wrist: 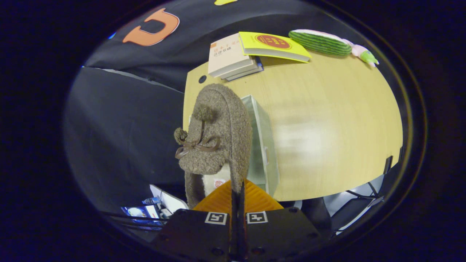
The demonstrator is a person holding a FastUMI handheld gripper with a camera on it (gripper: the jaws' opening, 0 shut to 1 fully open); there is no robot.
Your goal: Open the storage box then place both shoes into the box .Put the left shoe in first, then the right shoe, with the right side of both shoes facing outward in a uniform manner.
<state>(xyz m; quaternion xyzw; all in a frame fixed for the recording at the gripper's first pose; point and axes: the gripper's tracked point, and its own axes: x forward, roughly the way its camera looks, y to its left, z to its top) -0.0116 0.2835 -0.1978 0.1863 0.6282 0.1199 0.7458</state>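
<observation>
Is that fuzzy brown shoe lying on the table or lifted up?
Lifted: the tool is shut on the shoe's rim, holding it above the clear box.

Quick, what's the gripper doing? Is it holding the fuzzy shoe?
Gripper: closed, both fingers pinching the heel rim of the shoe, held up over the table edge.

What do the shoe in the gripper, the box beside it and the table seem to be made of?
The shoe, pinched at its collar by the shut gripper, looks like curly brown fleece, with a smooth, leather-like bow. The box appears to be translucent, frosted plastic with a pale rim. The table looks like light wood laminate: smooth, faintly glossy.
</observation>
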